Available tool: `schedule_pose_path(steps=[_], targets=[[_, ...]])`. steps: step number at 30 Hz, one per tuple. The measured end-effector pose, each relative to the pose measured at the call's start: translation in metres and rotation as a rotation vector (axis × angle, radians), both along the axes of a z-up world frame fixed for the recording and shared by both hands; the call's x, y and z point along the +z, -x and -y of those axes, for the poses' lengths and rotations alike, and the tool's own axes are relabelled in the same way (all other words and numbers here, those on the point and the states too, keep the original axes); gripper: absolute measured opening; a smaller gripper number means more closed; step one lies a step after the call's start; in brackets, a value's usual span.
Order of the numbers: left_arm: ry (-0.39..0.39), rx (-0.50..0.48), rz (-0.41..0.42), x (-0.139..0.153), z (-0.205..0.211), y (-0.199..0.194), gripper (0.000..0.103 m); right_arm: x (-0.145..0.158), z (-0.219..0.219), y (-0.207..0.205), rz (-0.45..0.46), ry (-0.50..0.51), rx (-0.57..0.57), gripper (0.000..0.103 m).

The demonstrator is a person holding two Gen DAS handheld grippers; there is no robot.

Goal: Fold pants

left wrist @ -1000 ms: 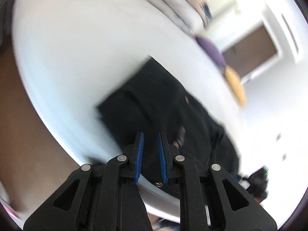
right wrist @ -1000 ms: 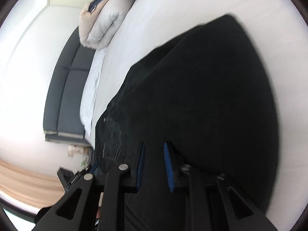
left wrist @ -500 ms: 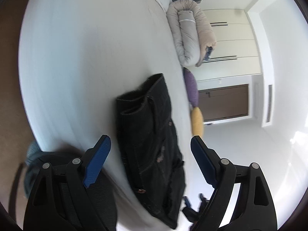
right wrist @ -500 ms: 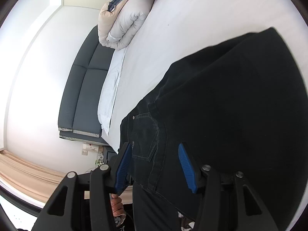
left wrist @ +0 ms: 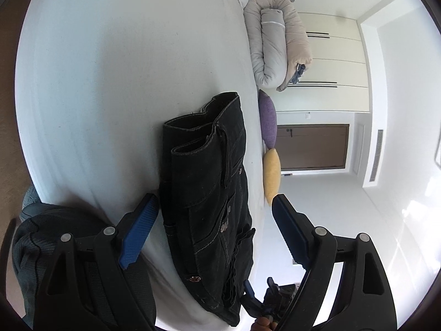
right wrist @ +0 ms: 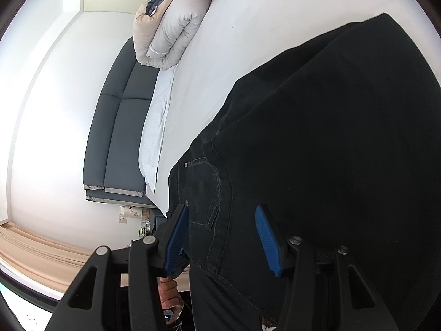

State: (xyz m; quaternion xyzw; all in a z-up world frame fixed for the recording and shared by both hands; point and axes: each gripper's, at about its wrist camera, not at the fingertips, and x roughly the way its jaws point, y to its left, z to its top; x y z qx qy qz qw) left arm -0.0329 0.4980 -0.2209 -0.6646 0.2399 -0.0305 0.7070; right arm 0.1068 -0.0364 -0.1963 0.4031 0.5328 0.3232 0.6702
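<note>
Here, black pants lie on the white bed, already doubled into a narrow stack, hems showing at the far end and the waist end near the bed's near edge.

Left to right in the left wrist view: left gripper hovers above the pants' near end, blue pads spread wide, nothing between them touching. It points along the length of the stack, tilted down toward it. Past the pants, a rolled duvet, a purple cushion and a yellow cushion sit along the far edge.

Right wrist view: a grey sofa at left, then the duvet, then the pants filling the right side. Right gripper hangs low over the pocket area, fingers apart, empty. Whether it touches cloth cannot be told.

Judgement: both tools are free, so the fold looks set down; the next step is probably one more fold or a tidy. To do it well, pinch all layers together at the corners of one end, both sides level, lift only enough to clear, and lay it over squarely so the edges line up. Grabbing just the top layer would pull the stack apart.
</note>
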Motion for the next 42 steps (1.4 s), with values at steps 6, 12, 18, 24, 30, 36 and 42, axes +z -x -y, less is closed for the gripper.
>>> schedule_pose_path(steps=[6, 12, 18, 24, 30, 36, 42], targets=[[0.096, 0.008, 0.046, -0.016, -0.004, -0.014, 0.071, 0.002, -0.006, -0.001, 0.01, -0.026, 0.011, 0.055], [0.17, 0.036, 0.064, -0.027, -0.007, -0.024, 0.056, 0.008, -0.031, -0.01, 0.025, -0.018, 0.067, 0.054], [0.049, 0.004, 0.055, -0.004, -0.006, -0.04, 0.04, 0.007, -0.071, -0.023, 0.031, 0.018, 0.153, 0.047], [0.035, 0.002, 0.051, -0.005, -0.009, -0.052, 0.033, -0.004, -0.106, -0.042, -0.002, 0.086, 0.204, 0.037], [0.043, 0.007, 0.045, -0.015, -0.012, -0.051, 0.028, -0.027, -0.112, -0.048, -0.075, 0.224, 0.192, 0.0], [-0.053, -0.009, 0.026, 0.002, -0.008, -0.062, 0.022, -0.04, -0.101, -0.046, -0.1, 0.186, 0.156, 0.0], [-0.239, -0.054, 0.033, 0.05, 0.009, -0.07, 0.018, -0.039, -0.102, -0.042, -0.056, 0.232, 0.147, 0.0]])
